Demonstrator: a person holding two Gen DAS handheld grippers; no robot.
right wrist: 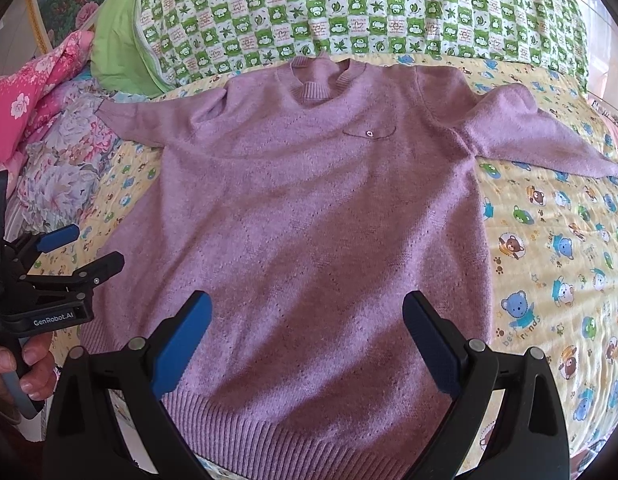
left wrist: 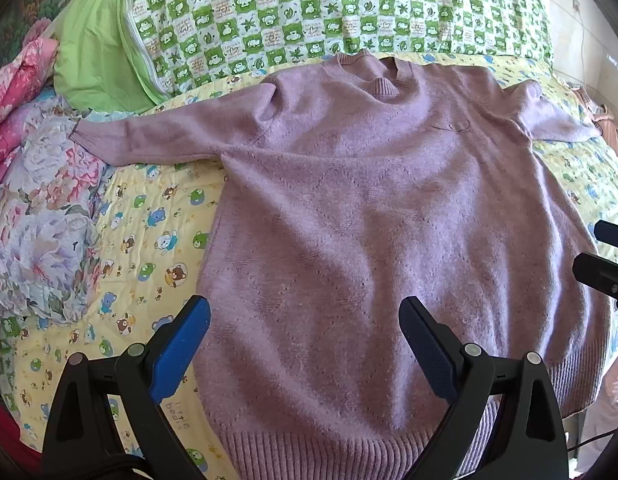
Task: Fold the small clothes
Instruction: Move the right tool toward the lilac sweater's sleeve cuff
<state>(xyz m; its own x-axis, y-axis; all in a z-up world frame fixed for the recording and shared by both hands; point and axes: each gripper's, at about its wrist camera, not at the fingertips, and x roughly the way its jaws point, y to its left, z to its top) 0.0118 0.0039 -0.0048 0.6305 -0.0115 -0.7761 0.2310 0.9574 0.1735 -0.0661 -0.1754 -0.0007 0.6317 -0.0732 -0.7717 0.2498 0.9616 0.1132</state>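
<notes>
Both tools, left tool [left wrist: 305,344] and right tool [right wrist: 307,342], hover gaping wide, holding nothing, over the fuzzy mauve knitted sweater [right wrist: 309,208] spread flat on the bear-print bed quilt [right wrist: 557,264]. Best: pinch the 2 sleeves at 10 and 2 o'clock, folding inward evenly.

Surface: bed covered by a yellow quilted sheet [right wrist: 557,248] printed with cartoon bears.
On it, centre: mauve knitted sweater [right wrist: 309,208], spread flat, front up, sleeves out.
Far edge: green-and-white checked pillow [right wrist: 349,8].
Left edge: bunched floral bedding [left wrist: 41,208].
</notes>
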